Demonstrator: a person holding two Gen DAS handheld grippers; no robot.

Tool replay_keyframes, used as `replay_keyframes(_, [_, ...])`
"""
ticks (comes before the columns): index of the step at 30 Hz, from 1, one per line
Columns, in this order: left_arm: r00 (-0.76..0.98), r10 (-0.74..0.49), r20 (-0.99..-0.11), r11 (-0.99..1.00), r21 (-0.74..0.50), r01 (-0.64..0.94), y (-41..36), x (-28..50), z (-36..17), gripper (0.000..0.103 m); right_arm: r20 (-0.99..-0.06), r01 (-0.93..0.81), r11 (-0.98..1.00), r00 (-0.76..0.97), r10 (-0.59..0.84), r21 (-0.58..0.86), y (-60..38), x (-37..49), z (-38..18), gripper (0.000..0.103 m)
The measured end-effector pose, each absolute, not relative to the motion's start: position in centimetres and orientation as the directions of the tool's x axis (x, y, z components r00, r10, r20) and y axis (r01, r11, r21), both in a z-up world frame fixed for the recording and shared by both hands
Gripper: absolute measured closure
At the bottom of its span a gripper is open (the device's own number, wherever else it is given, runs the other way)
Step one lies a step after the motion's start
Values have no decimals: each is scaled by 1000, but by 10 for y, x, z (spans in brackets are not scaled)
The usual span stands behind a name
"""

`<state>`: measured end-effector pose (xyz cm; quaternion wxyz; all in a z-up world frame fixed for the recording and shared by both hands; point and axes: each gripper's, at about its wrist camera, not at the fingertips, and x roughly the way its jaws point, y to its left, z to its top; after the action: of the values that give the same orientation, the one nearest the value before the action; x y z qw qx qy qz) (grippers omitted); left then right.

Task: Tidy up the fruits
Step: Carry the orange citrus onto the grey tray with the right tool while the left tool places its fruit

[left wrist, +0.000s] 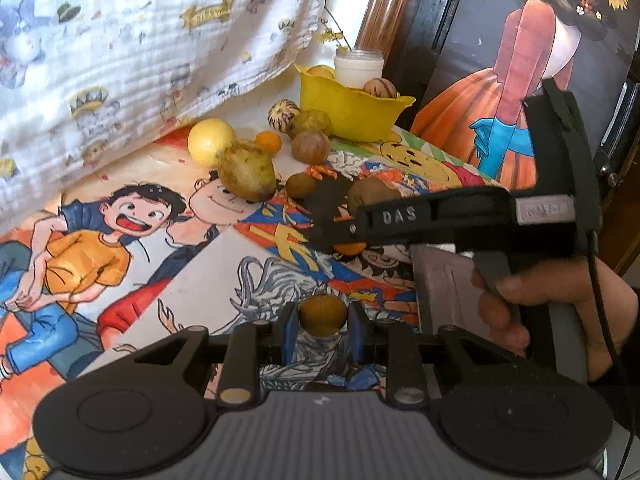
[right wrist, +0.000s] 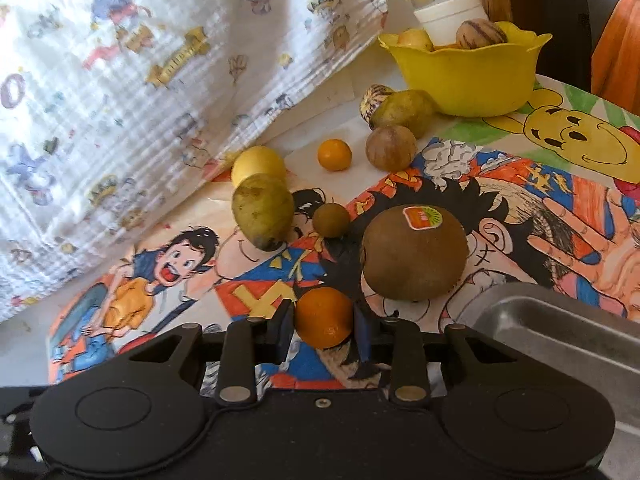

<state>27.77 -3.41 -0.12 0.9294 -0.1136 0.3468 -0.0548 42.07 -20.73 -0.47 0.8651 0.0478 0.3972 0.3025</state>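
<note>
1. Nearest: left gripper [left wrist: 323, 334] clamped on a small brown-green round fruit [left wrist: 322, 314], held above the cartoon-printed tabletop [left wrist: 192, 276]; right gripper [right wrist: 323, 330] clamped on a small orange citrus [right wrist: 324, 317], beside the corner of a metal tray [right wrist: 560, 328].
2. Just beyond: a stickered kiwi [right wrist: 414, 252] lying loose on the tabletop, with a small brown fruit [right wrist: 330, 220] and a blotchy green-yellow mango-like fruit [right wrist: 262, 210] a little farther on.
3. Farther: a yellow round fruit [right wrist: 258, 164], a second small orange [right wrist: 334, 154], a brown round fruit [right wrist: 390, 147], a greenish fruit [right wrist: 404, 112] and a striped fruit [right wrist: 374, 100], all loose near the bowl.
4. Farthest: yellow bowl [right wrist: 468, 80] holding a striped fruit [right wrist: 480, 34] and a yellow one [right wrist: 414, 38]; white jar [right wrist: 450, 14] behind.
5. Judged early to midway: few fruits sorted, two in hand, about eight left on the tabletop.
</note>
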Motion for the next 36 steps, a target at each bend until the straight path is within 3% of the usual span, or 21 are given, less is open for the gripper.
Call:
replay_keyframes(8, [759, -182, -625, 973, -225, 48, -49, 279, 18, 74, -606, -445, 832, 575, 550, 333, -264, 400, 25, 70])
replay_keyframes(17, [763, -251, -596, 964, -230, 137, -84, 304, 40, 74, -592, -356, 913, 699, 400, 198, -328, 384, 28, 70])
replay_keyframes(27, [703, -384, -598, 923, -271, 273, -128, 365, 15, 74, -603, -316, 949, 756, 255, 5, -352, 374, 1, 70])
replay_keyframes(36, [662, -385, -642, 922, -288, 257, -143, 395, -11, 74, -606, -334, 939, 765, 218, -83, -340, 379, -13, 70])
